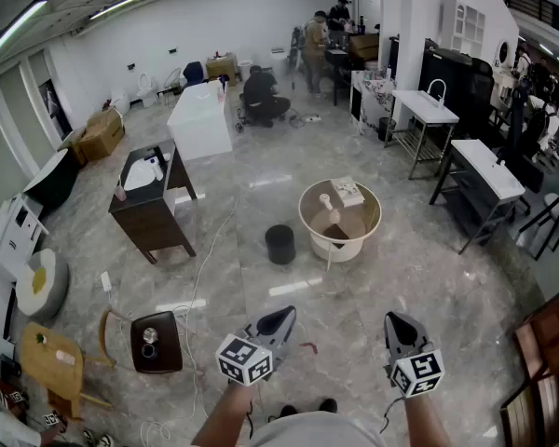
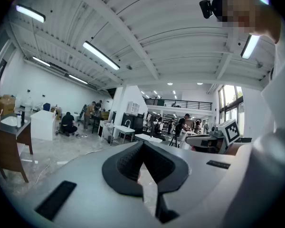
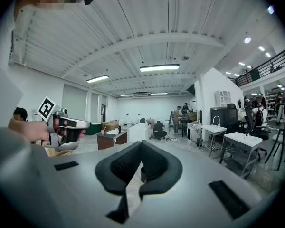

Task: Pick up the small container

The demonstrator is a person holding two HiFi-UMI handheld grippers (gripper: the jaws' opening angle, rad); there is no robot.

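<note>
My left tongs (image 1: 281, 319) and right tongs (image 1: 396, 324) are both pressed together on nothing, low in the head view. Only that view shows the whole black container (image 1: 280, 244), standing on the floor at mid-frame, just left of a round tub (image 1: 321, 246). The right gripper view catches it as a dark sliver behind the closed tips.

No legible txt, labels or nos.
</note>
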